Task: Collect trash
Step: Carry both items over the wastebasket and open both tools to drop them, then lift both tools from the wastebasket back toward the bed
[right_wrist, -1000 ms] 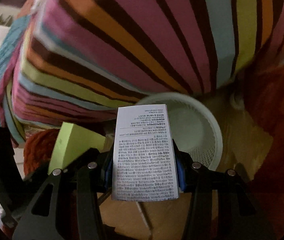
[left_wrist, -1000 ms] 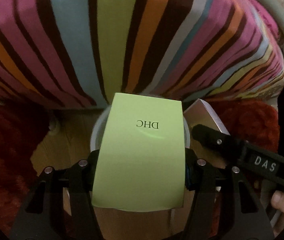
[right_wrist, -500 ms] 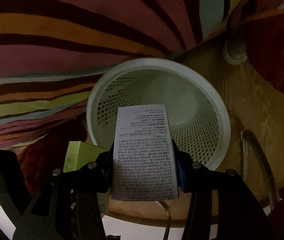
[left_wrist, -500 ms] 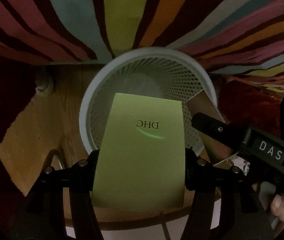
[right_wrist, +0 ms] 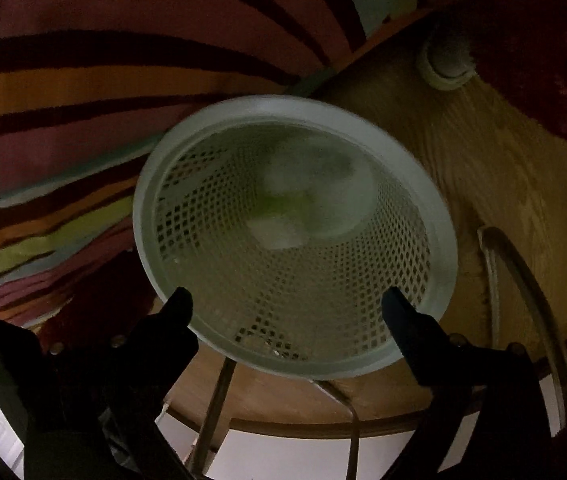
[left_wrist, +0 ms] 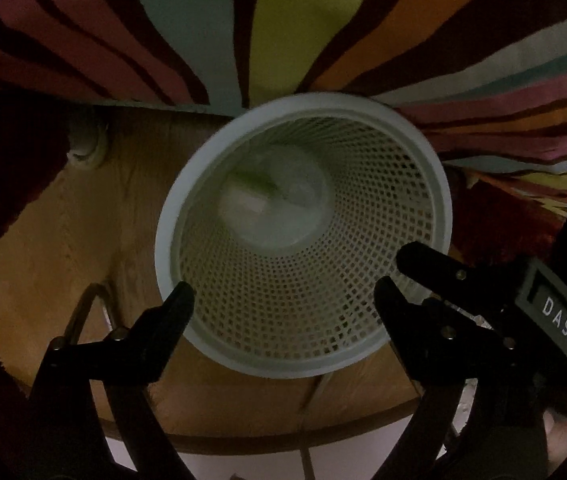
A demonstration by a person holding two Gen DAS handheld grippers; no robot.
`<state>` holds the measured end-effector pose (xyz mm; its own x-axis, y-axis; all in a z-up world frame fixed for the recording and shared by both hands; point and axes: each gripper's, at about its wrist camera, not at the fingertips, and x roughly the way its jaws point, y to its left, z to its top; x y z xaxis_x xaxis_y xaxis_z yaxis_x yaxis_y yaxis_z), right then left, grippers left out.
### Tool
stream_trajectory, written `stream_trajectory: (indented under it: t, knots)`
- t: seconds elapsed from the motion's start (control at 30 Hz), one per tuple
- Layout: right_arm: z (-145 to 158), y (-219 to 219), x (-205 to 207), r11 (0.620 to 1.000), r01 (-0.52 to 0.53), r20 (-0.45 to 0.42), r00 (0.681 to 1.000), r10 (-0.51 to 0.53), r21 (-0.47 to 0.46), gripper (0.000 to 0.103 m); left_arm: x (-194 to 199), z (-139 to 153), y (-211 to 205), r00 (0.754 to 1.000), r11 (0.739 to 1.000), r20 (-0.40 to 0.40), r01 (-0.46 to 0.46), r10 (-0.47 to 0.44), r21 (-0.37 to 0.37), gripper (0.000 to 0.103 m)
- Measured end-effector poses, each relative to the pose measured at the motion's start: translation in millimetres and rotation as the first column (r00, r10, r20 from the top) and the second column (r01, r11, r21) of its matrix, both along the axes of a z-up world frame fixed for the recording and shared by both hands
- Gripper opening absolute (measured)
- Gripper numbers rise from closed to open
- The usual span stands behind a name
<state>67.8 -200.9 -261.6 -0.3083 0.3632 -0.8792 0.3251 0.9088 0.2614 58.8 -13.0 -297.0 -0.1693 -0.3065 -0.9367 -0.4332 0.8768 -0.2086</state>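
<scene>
A round white basket (left_wrist: 303,236) with a wall full of little holes is seen in the middle of both views. At its bottom, some blurry trash (left_wrist: 255,196) is seen, pale with a bit of green; the same trash (right_wrist: 283,216) is seen in the right wrist view. What the pieces are cannot be told.

The left gripper (left_wrist: 283,296) is held over the near rim of the basket, low in the frame. Its two black fingers are spread wide and nothing is held between them. The right gripper (right_wrist: 287,308) is held the same way, its fingers spread wide and bare. In the left wrist view, the right gripper (left_wrist: 483,292) is also seen at the lower right, just beside the left one.

The basket is set on a round wooden table (left_wrist: 83,216). A striped blanket (left_wrist: 267,24) in many colors fills the top of the frame, right behind the basket. A dark red fuzzy rug (right_wrist: 543,60) is seen at the upper right of the right wrist view.
</scene>
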Motion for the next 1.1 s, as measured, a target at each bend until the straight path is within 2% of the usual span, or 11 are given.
stream_trajectory:
  t: [0.07,0.23,0.53,0.87,1.1]
  knots:
    - [-8,-3,0,1.000,-0.005,-0.002,1.000,0.005,-0.003,0.091,0,-1,-1,1.000,1.000,-0.009,0.007,-0.007,-0.001,0.089]
    - [-2,0,0,1.000,-0.017,-0.002,1.000,0.017,-0.011,0.091,2,1,-2,1.000,1.000,-0.003,0.006,-0.006,-0.009,0.089]
    - [-7,-12,5,1.000,0.020,0.015,1.000,-0.020,0.011,0.091,0,5,1,1.000,1.000,-0.003,-0.002,0.002,-0.005,0.089]
    - [10,-14,1,0.996,0.051,0.063,0.996,-0.056,0.072,0.091,-8,21,15,0.998,0.998,0.036,-0.054,0.055,-0.020,0.089]
    - [31,-10,0,0.995,0.013,0.134,0.991,-0.027,0.099,0.091,-16,46,22,0.993,0.997,0.093,-0.075,0.077,-0.028,0.089]
